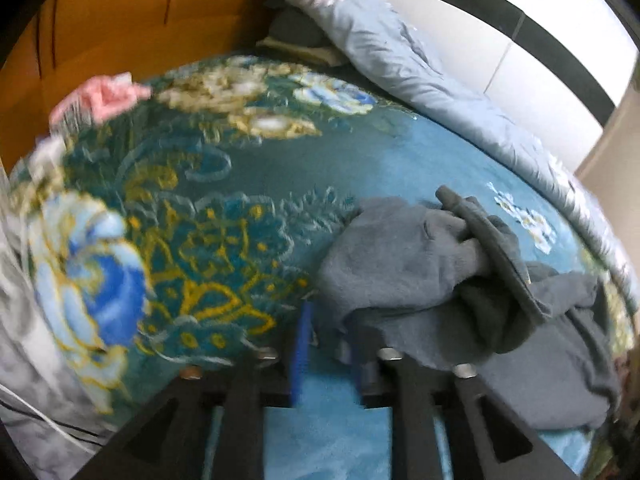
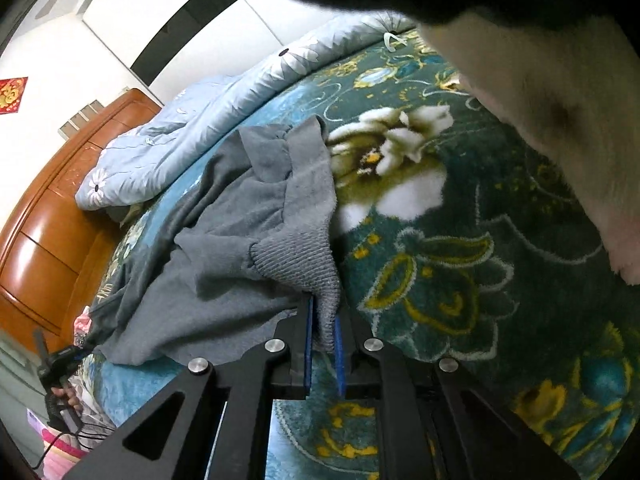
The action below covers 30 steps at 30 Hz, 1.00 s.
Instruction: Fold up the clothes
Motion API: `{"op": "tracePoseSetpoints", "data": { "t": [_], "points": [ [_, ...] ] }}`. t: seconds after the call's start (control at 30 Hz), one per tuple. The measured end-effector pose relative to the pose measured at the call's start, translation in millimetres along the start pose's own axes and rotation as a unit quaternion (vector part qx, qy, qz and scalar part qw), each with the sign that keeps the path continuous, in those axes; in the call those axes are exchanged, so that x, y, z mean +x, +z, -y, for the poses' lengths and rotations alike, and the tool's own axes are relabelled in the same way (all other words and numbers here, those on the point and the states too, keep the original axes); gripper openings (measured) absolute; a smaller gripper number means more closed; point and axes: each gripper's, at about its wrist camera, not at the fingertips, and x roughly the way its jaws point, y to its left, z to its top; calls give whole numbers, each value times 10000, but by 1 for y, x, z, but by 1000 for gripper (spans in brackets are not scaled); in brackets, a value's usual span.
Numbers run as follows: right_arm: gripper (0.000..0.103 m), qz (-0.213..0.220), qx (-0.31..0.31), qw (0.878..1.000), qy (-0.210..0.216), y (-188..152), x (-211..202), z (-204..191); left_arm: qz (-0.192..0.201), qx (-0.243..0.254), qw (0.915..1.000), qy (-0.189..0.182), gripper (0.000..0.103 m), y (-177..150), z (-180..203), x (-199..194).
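While the right gripper (image 2: 323, 334) is clamped on the ribbed cuff of the grey sweater (image 2: 224, 240), the garment lies bunched on the floral blanket (image 2: 440, 260), stretching away leftward; the left gripper (image 1: 328, 344), pads apart, hovers just beside its near edge.

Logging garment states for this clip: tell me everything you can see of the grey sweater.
The grey sweater is a soft, fleecy knit, unfolded and crumpled in a heap on the floral blanket, beside a pale blue quilt. A ribbed band, a cuff or hem, runs into the right gripper, whose blue pads are shut on it. In the left wrist view the left gripper meets its near edge, though blur hides any grip. A darker ribbed edge lies folded across the top.
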Motion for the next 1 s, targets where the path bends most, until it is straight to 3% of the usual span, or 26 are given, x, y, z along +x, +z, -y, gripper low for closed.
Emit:
{"op": "tracePoseSetpoints", "data": {
  "t": [0.03, 0.1, 0.2, 0.33, 0.47, 0.53, 0.63, 0.8, 1.0],
  "points": [
    [13, -18, -19, 10000, -44, 0, 3, -2, 87, 177, 9998, 60, 54, 3, 7, -2],
    [14, -49, -35, 9999, -147, 0, 7, -5, 135, 577, 9982, 21, 60, 9, 26, 2],
    [15, -65, -13, 9996, -262, 0, 9, -8, -33, 1135, 9934, -129, 61, 13, 58, 16],
    [15, -97, -5, 9995, -305, -1, 9, -9, -233, 1943, 9805, 176, 61, 11, 94, 49],
    [15, -124, 171, 9993, -306, -1, 9, -6, -345, 2175, 9751, 256, 57, 6, 104, 70],
    [16, -142, 153, 9992, -346, -2, 8, -8, -303, 2057, 9780, 190, 28, 7, 100, 71],
    [17, -169, 145, 9990, -394, -4, 7, -11, -130, 1613, 9868, -18, 15, 15, 82, 59],
    [19, -191, 158, 9985, -487, -5, 6, -15, 380, 760, 9964, 33, 15, 40, 25, 26],
    [19, -202, 299, 9974, -622, -5, 7, -17, 552, -258, 9973, 406, 15, 57, -70, 12]
  ]
}}
